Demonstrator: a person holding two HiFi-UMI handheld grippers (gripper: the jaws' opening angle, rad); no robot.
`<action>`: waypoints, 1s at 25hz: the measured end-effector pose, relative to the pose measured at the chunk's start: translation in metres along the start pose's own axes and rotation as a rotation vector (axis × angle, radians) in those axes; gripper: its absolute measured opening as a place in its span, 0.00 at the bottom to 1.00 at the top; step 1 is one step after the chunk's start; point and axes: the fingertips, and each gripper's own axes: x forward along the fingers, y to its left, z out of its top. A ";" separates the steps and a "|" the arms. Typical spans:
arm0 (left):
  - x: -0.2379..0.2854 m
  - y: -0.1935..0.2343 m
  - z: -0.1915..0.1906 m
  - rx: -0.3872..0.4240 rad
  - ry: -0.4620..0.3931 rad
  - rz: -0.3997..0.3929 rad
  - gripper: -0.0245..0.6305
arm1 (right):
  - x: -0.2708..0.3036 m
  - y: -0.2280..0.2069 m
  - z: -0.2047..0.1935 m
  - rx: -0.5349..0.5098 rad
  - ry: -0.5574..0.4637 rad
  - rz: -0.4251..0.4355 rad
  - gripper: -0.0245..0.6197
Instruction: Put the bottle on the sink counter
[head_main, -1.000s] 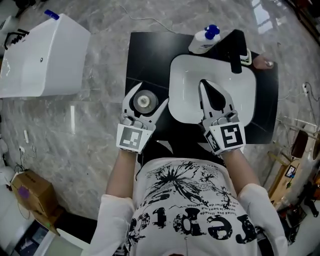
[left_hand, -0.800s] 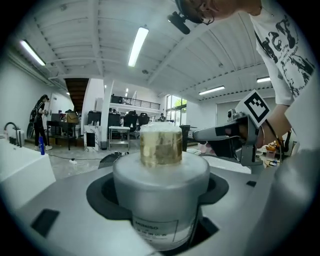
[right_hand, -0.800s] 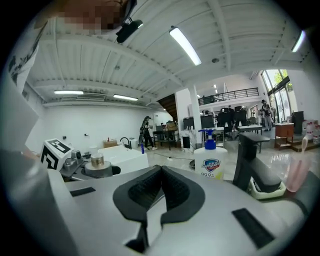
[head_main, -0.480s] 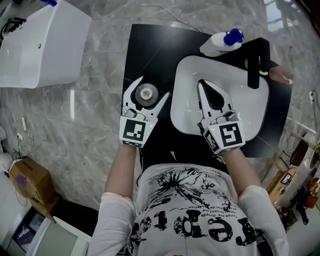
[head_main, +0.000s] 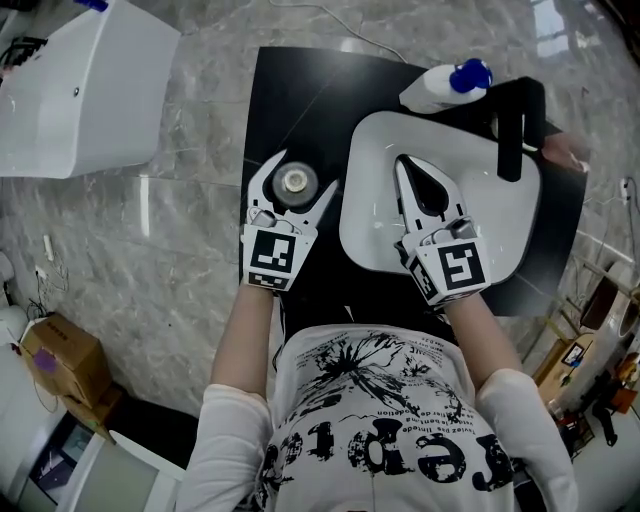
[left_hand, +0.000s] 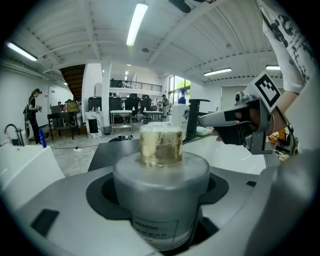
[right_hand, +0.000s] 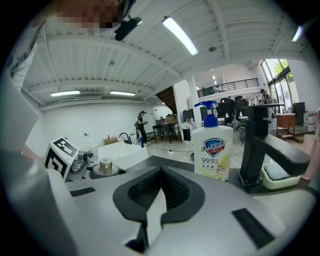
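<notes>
The small grey bottle (head_main: 294, 183) with a gold cap stands upright over the black counter (head_main: 290, 90), just left of the white sink (head_main: 365, 235). My left gripper (head_main: 300, 175) is shut on the bottle. In the left gripper view the bottle (left_hand: 161, 195) fills the rounded notch between the grey fingers (left_hand: 55, 210). My right gripper (head_main: 406, 165) hovers over the sink basin, shut and empty; its jaws meet tip to tip in the right gripper view (right_hand: 160, 175).
A white soap dispenser (head_main: 440, 88) with a blue pump stands at the sink's far edge beside a black faucet (head_main: 510, 140). Someone's hand (head_main: 565, 150) reaches in at the right. A white box (head_main: 80, 95) lies on the floor at left.
The left gripper with the bottle has edged slightly away from me along the counter. The right gripper has stayed over the basin, still shut.
</notes>
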 end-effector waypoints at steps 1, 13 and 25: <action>0.001 -0.001 0.000 0.006 0.008 -0.001 0.57 | 0.000 -0.001 0.000 0.002 0.002 -0.003 0.06; 0.001 -0.001 -0.004 0.006 0.049 0.019 0.57 | -0.009 -0.003 0.000 0.015 0.006 -0.040 0.06; -0.025 -0.010 -0.009 -0.006 0.018 0.027 0.60 | -0.028 0.018 -0.001 0.009 -0.010 -0.066 0.06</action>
